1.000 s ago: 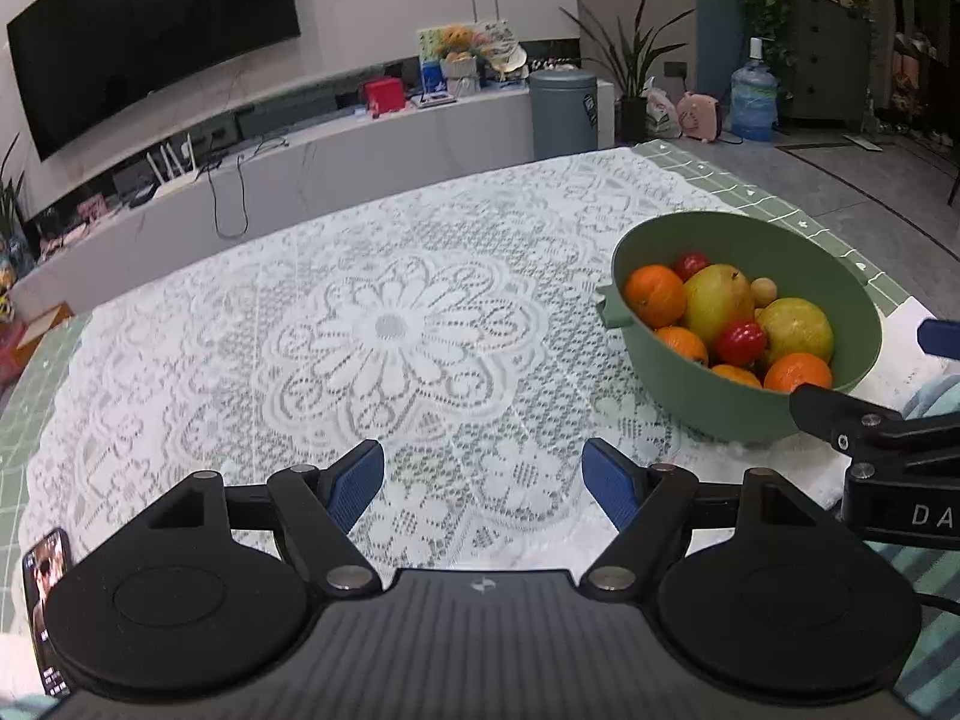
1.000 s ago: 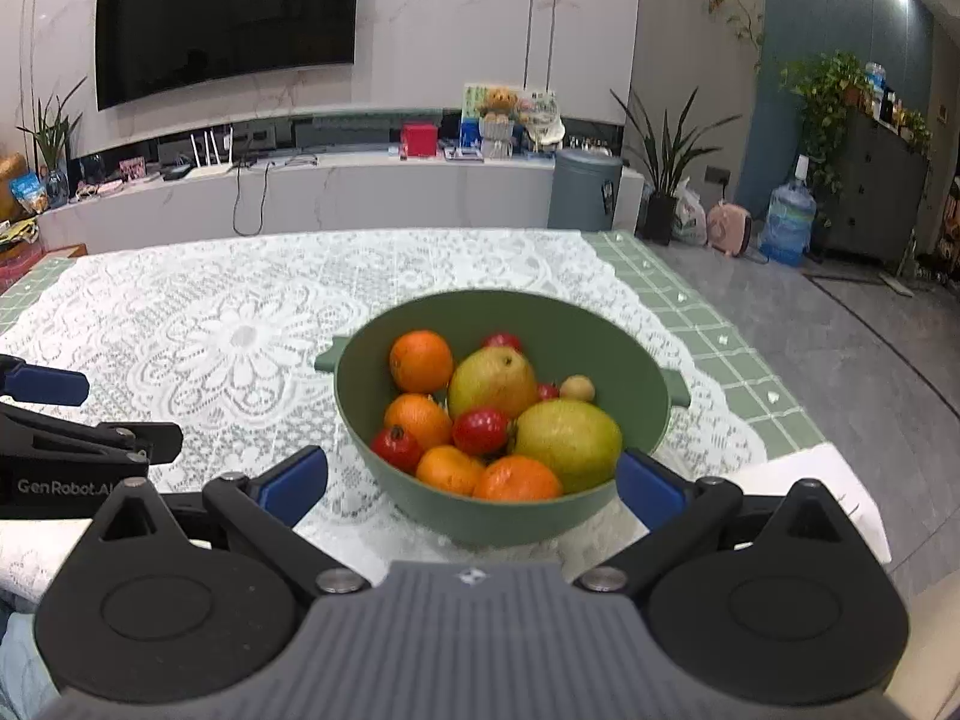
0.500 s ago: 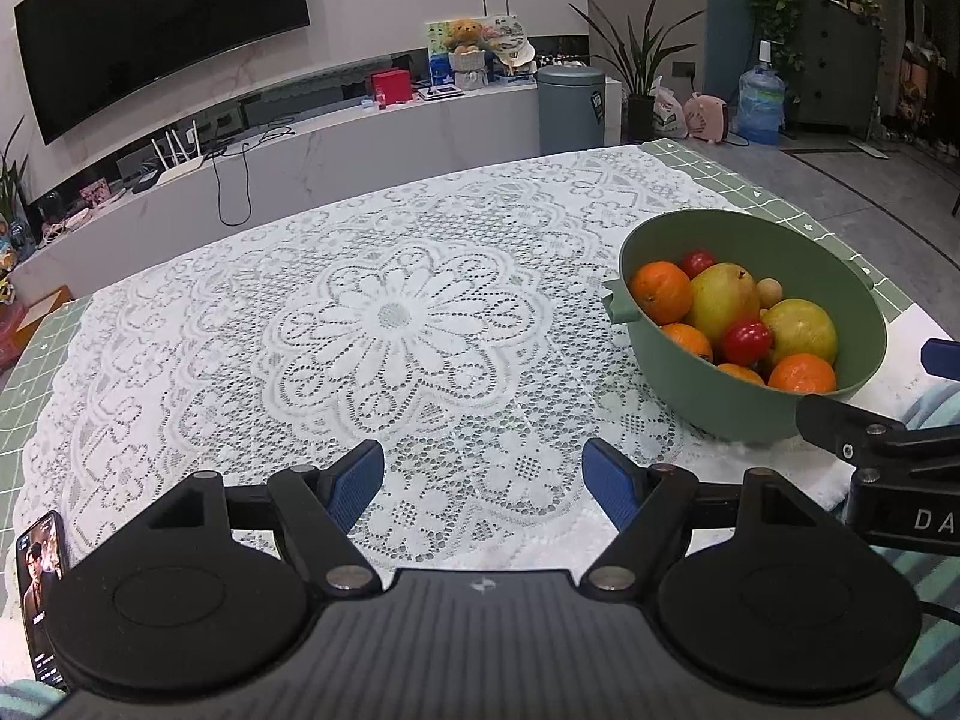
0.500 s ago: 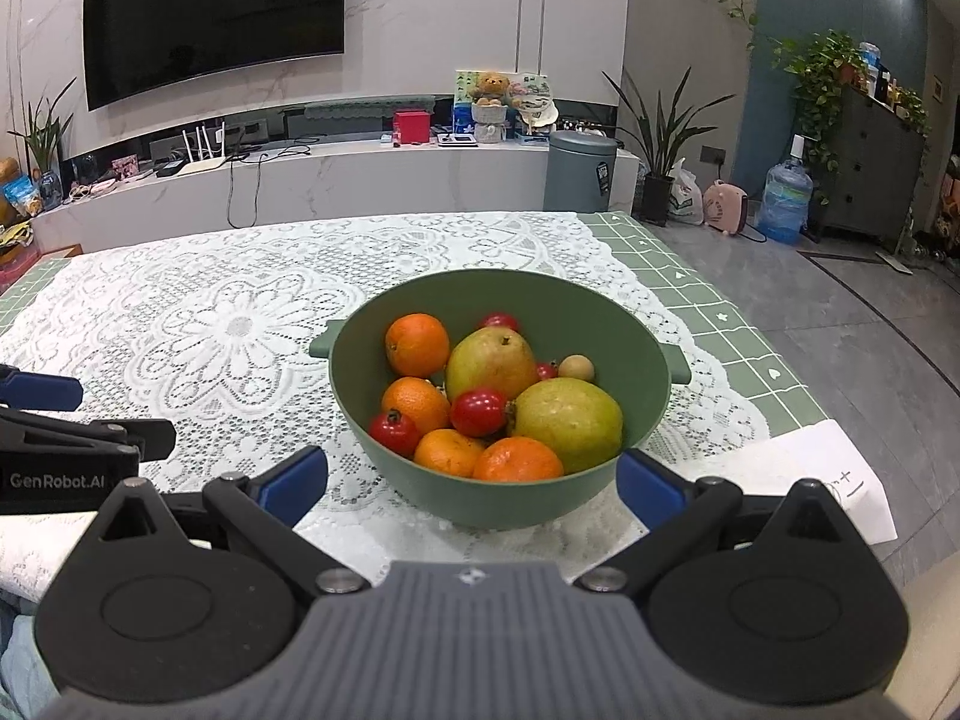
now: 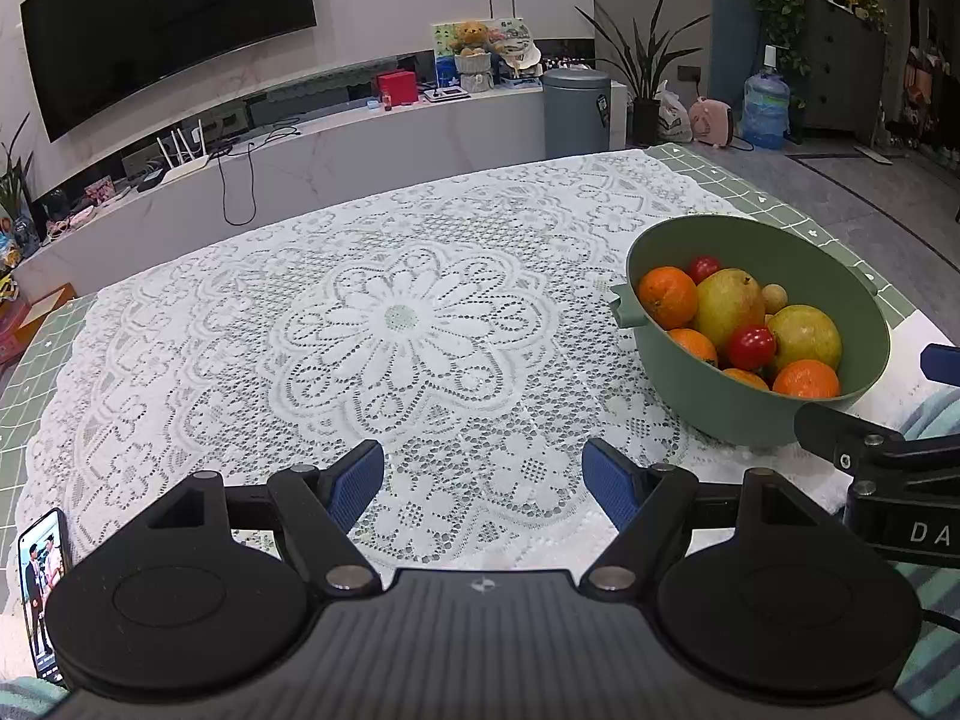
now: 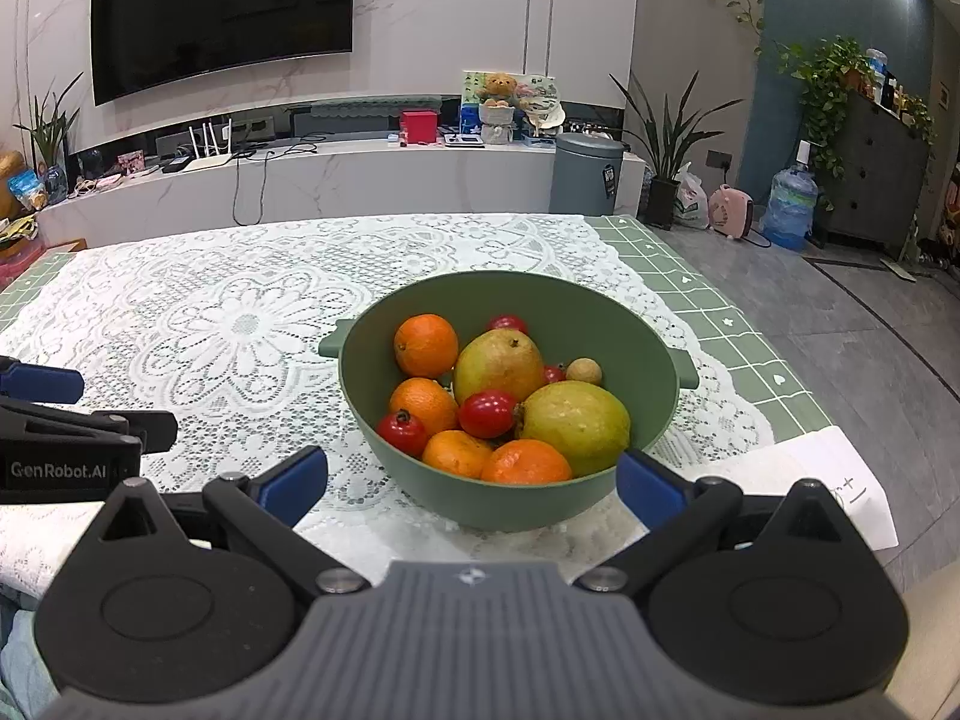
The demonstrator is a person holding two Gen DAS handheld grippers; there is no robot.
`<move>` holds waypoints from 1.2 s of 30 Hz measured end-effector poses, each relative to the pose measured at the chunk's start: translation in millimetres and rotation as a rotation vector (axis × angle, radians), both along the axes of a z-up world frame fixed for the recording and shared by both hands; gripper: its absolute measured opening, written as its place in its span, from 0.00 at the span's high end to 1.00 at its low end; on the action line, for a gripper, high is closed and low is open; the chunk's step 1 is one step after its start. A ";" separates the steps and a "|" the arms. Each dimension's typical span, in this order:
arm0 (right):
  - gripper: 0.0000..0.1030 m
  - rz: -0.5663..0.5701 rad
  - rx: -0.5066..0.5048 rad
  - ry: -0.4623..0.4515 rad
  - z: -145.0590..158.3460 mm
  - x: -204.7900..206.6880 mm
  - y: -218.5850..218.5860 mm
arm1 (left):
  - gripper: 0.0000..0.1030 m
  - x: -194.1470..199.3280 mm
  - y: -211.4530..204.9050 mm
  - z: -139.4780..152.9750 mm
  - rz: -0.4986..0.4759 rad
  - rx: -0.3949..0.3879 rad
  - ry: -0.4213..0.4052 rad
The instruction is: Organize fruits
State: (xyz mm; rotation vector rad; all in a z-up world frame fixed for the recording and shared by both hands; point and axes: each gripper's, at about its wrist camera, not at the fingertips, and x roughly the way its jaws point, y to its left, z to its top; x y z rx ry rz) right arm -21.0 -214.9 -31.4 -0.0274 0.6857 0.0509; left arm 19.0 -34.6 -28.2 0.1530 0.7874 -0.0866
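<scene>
— Right wrist view first: what do we have?

— We see a round, matte green bowl (image 6: 636, 360) with small lug handles, standing on the lace cloth (image 6: 240, 324) that covers the desk (image 6: 720, 312). It holds smooth oranges (image 6: 425, 344), two bumpy yellow-green pears (image 6: 576, 426), glossy red tomatoes (image 6: 487, 413) and one small tan, round fruit (image 6: 584, 371).

— And our right hand-held gripper (image 6: 471, 483)?

— Its jaws stand wide, empty, the blue pads on either side of the bowl's near wall without touching it. A white paper sheet (image 6: 840, 456) lies just beside the bowl at the desk's edge.

— What of the left wrist view?

— We hold the left hand-held gripper (image 5: 483, 477) wide too, gripping nothing, above the openwork flower pattern. The bowl sits to its right, near the other gripper's black arm. A phone (image 5: 42, 588) with a lit screen lies at the desk's left corner.
</scene>
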 end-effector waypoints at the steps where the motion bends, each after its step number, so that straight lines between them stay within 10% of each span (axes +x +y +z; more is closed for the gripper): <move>1: 0.04 0.002 -0.001 0.002 -0.4 0.2 0.4 | 0.14 0.1 0.1 -0.2 0.000 -0.001 0.002; 36: 0.04 -0.002 -0.004 0.023 -5.8 1.0 -0.4 | 0.14 0.1 2.0 -0.6 0.007 -0.005 0.007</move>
